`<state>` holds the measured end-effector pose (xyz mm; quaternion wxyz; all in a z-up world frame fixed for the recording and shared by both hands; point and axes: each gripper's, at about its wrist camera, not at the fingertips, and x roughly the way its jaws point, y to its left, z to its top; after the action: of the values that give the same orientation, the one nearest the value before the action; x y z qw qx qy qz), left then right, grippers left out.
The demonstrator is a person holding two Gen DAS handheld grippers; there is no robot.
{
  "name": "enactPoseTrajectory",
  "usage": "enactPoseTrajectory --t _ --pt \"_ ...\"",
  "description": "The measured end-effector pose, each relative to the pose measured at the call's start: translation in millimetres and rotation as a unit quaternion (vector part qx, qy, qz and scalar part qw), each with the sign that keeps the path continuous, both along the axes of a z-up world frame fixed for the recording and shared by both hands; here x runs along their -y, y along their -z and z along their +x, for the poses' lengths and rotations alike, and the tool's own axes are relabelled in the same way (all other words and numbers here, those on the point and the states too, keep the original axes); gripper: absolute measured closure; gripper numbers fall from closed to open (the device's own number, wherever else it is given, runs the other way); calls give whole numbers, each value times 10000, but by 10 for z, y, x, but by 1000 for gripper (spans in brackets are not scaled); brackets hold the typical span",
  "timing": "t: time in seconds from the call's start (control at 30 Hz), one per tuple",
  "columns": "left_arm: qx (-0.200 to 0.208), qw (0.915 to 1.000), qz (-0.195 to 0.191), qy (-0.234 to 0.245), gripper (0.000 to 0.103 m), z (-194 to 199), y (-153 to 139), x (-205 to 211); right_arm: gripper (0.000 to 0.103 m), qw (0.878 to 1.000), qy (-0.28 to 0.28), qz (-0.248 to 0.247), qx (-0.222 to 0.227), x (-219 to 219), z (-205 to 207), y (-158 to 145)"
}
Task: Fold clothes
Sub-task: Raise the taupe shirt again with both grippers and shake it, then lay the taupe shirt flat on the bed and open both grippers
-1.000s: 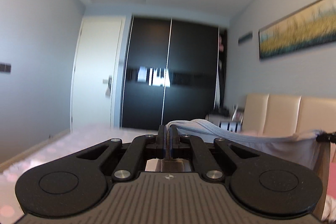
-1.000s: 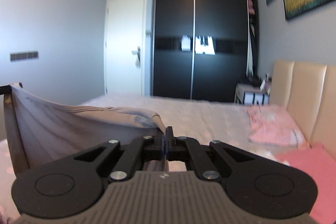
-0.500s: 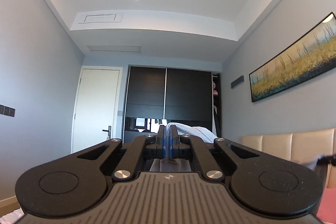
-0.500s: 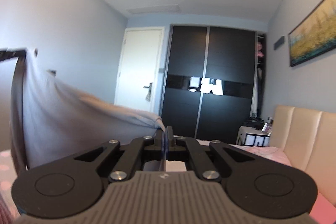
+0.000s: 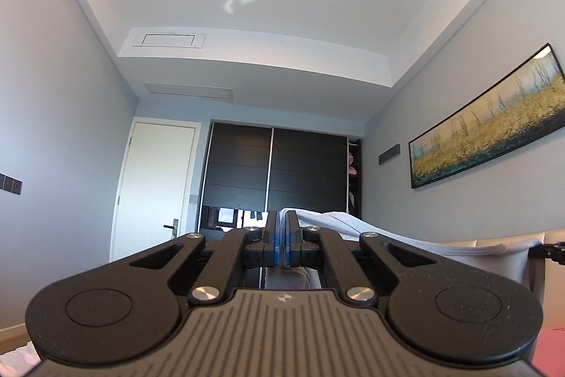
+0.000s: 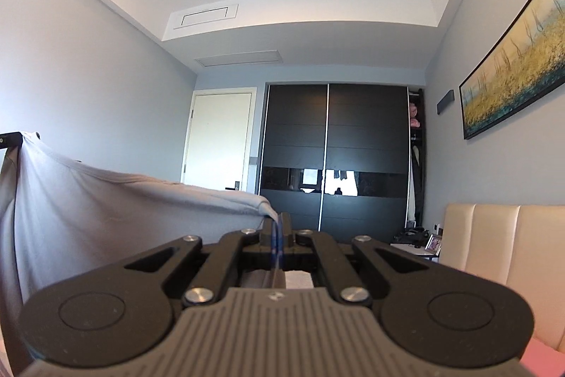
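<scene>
A pale grey garment (image 6: 106,200) hangs stretched in the air between both grippers. My left gripper (image 5: 281,218) is shut on one corner of it; the cloth (image 5: 416,242) runs from its tips off to the right, where the tip of the other gripper (image 5: 551,248) shows. My right gripper (image 6: 279,221) is shut on the opposite corner, and the fabric sags leftwards to the left gripper's tip (image 6: 10,138) at the frame edge. Both grippers tilt upward toward the ceiling. The garment's lower part is hidden below the gripper bodies.
Ahead stand a dark sliding wardrobe (image 6: 328,158) and a white door (image 6: 219,136). A beige padded headboard (image 6: 501,235) lines the right wall under a long painting (image 5: 487,136). A nightstand (image 6: 420,239) sits beside the headboard. Pink bedding (image 5: 551,352) shows at the lower right.
Both grippers have risen and tipped upward, still shut on the garment, which has lifted off the bed. The bed has dropped out of view and the ceiling lamp has come in.
</scene>
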<state>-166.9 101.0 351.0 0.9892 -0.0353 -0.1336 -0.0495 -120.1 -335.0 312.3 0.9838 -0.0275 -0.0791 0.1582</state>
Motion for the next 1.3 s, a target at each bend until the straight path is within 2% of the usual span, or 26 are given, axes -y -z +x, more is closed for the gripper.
enactPoseTrajectory --t 0.13,0.3,0.4,0.47,0.63,0.77,0.87,0.97,1.13,1.3 --pt "5 10000 89 -41 102 -81 31 -41 101 9999 -30 3 154 9 -125 -35" --pt "3 9999 128 -102 102 99 18 -128 101 9998 -52 5 208 -63 -11 -74" --pt "-378 9991 171 -69 102 382 119 -168 101 10000 -64 -27 -36 -121 248 2" --pt "-839 9962 203 -83 102 678 301 -206 101 9992 -39 -70 -391 -167 542 162" --pt "-1838 9824 265 -175 102 1482 854 -320 101 9898 33 -323 -1386 -311 1321 702" --pt "-2621 9634 518 -195 102 2165 1321 -333 101 9741 67 -684 -2156 -456 2034 1164" --pt "-3196 9442 770 -177 102 2666 1693 -339 101 9594 89 -965 -2650 -555 2564 1519" --pt "-3756 9230 825 -167 102 3161 2102 -369 101 9425 125 -1084 -3159 -633 3086 1893" --pt "-4365 8913 1209 -227 102 3813 2725 -358 101 9150 241 -1457 -3755 -790 3788 2615" --pt "-4784 8668 1383 -246 102 4271 3209 -325 101 8891 360 -1581 -4281 -858 4365 3166"
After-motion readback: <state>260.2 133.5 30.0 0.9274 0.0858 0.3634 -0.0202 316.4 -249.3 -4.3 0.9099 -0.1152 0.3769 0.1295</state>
